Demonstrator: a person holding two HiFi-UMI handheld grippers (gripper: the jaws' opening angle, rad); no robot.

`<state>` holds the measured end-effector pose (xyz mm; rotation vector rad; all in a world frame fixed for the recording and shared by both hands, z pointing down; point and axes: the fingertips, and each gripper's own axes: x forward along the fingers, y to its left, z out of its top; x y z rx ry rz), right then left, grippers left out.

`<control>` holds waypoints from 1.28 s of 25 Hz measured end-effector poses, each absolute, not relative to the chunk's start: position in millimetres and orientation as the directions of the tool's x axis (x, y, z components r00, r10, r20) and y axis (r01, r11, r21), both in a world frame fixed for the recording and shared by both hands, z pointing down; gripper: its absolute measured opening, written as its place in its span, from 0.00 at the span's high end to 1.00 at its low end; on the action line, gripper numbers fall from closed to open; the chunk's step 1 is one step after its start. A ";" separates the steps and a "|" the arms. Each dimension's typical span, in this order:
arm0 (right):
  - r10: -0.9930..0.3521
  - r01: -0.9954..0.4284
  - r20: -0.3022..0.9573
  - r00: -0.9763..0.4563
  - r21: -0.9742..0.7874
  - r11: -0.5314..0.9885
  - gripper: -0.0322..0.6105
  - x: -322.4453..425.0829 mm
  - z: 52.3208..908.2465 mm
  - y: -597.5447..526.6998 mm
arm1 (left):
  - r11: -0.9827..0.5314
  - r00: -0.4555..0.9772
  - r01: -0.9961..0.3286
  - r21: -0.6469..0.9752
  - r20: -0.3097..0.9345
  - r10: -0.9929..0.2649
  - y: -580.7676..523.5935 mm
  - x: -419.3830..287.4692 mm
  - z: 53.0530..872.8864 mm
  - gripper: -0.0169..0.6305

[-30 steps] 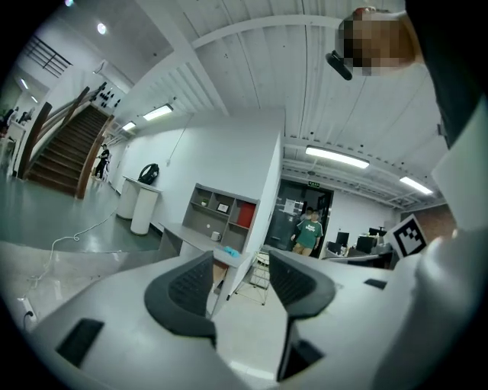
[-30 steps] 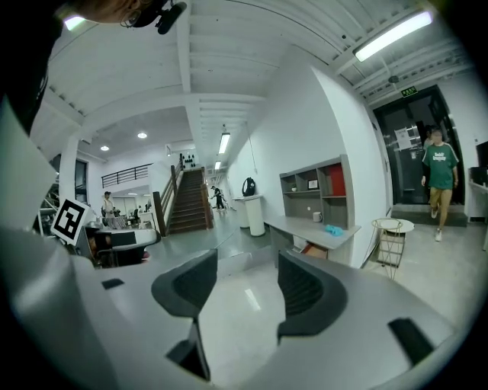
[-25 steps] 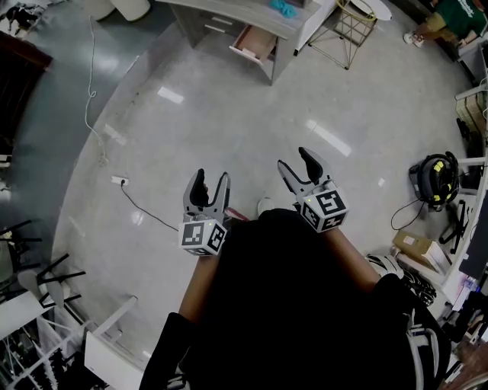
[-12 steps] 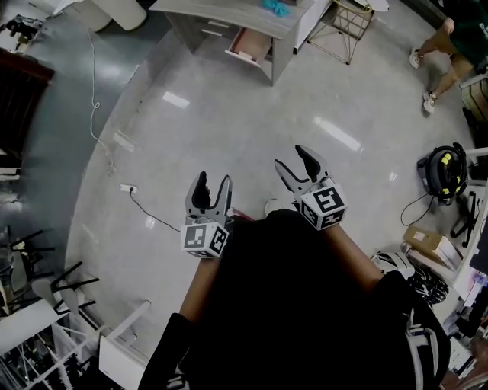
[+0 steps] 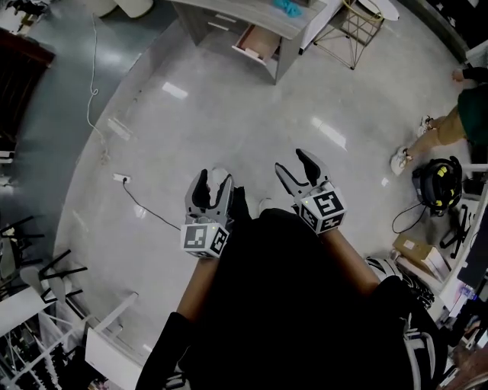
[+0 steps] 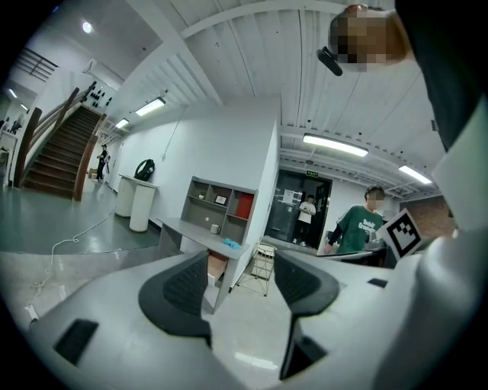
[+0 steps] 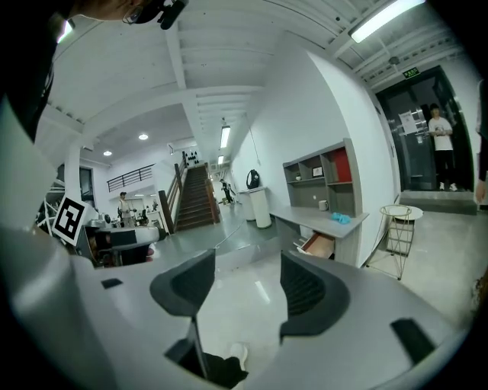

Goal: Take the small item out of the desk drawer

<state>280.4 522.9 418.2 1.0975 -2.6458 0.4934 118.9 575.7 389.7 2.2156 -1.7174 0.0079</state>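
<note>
- Head view: you are holding the left gripper and the right gripper side by side before your body, above the glossy grey floor.
- Both grippers' jaws are standing apart, gripping nothing.
- You are standing well apart from the grey desk; its open pale-wood drawer is too small to show any item.

- My head camera looks steeply down from above on the pale glossy floor. The grey desk with an open drawer lies far off at the top edge.
- The left gripper camera rides low, looking level along its jaws toward that desk, well away.
- The right gripper camera faces likewise, with the desk right of its jaws.
- All three views share the desk and floor.
</note>
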 end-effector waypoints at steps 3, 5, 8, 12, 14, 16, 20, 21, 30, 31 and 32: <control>-0.634 -0.719 0.355 -0.687 -0.206 0.664 0.56 267.9 423.5 513.7 | -0.209 0.270 -0.937 0.279 0.205 -0.941 564.1 106.4 398.5 0.59; -0.638 -0.728 0.368 -0.677 -0.205 0.654 0.55 261.8 428.7 502.4 | -0.216 0.283 -0.931 0.294 0.207 -0.937 548.7 101.4 407.0 0.59; -0.641 -0.742 0.389 -0.661 -0.213 0.636 0.56 250.7 436.6 480.1 | -0.238 0.313 -0.918 0.317 0.210 -0.926 514.7 94.5 416.5 0.59; -0.632 -0.741 0.403 -0.662 -0.229 0.631 0.55 226.8 441.6 441.4 | -0.272 0.345 -0.908 0.319 0.200 -0.917 459.7 76.2 416.4 0.59; -0.630 -0.743 0.414 -0.657 -0.217 0.633 0.55 214.3 442.6 415.5 | -0.278 0.351 -0.904 0.326 0.190 -0.917 430.5 62.2 415.7 0.59; -0.633 -0.749 0.423 -0.648 -0.206 0.629 0.55 201.3 442.1 385.7 | -0.279 0.352 -0.899 0.336 0.179 -0.919 401.5 45.6 415.0 0.59; -0.648 -0.763 0.429 -0.629 -0.187 0.618 0.55 165.9 433.9 326.1 | -0.283 0.357 -0.895 0.344 0.175 -0.918 346.6 7.0 410.7 0.59; -0.652 -0.766 0.429 -0.625 -0.177 0.618 0.56 155.0 429.0 314.7 | -0.288 0.362 -0.894 0.343 0.175 -0.916 335.4 -2.9 407.3 0.59; -0.662 -0.755 0.415 -0.624 -0.100 0.648 0.57 55.0 401.8 219.7 | -0.314 0.401 -0.860 0.402 0.151 -0.904 240.5 -90.6 390.1 0.59; -0.663 -0.758 0.419 -0.621 -0.106 0.644 0.57 48.4 402.6 211.1 | -0.325 0.410 -0.856 0.401 0.145 -0.901 230.8 -96.2 387.3 0.59; -0.661 -0.761 0.425 -0.618 -0.115 0.638 0.57 42.2 404.6 203.0 | -0.339 0.418 -0.858 0.386 0.140 -0.898 221.1 -101.2 385.1 0.59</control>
